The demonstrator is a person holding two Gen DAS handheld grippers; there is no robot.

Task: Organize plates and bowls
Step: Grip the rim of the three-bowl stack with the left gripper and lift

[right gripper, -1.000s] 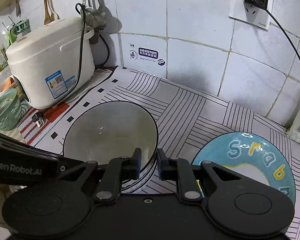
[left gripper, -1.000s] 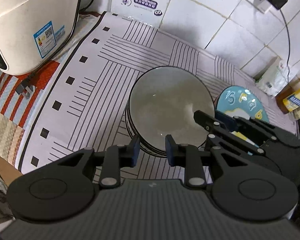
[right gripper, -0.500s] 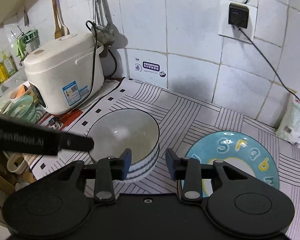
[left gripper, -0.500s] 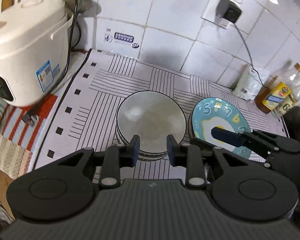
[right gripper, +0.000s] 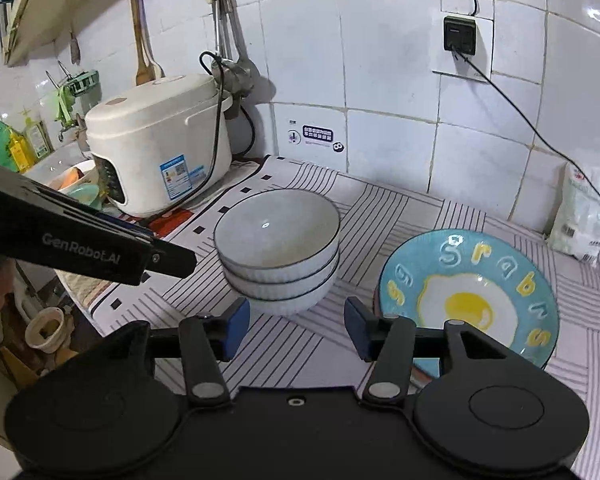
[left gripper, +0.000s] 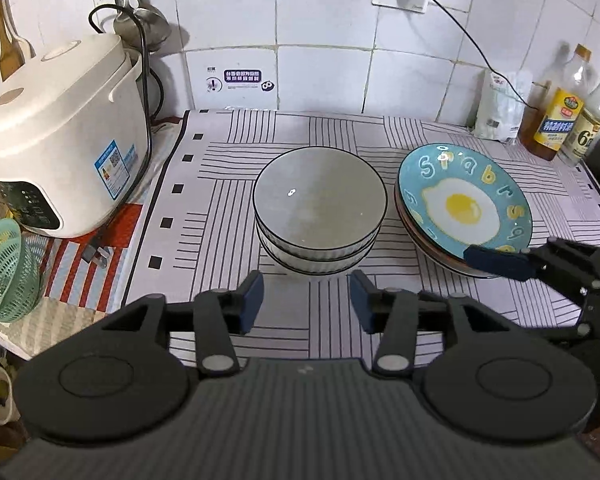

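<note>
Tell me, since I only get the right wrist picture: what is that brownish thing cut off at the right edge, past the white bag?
Observer: The left wrist view shows bottles with yellow labels and caps, standing against the tiled wall just right of the white bag.
Operator: Is the egg plate sitting alone on the cloth?
Observer: No. From the left wrist view, the egg plate tops a stack. Lower plates peek out beneath its near edge, one with a reddish rim.
</note>
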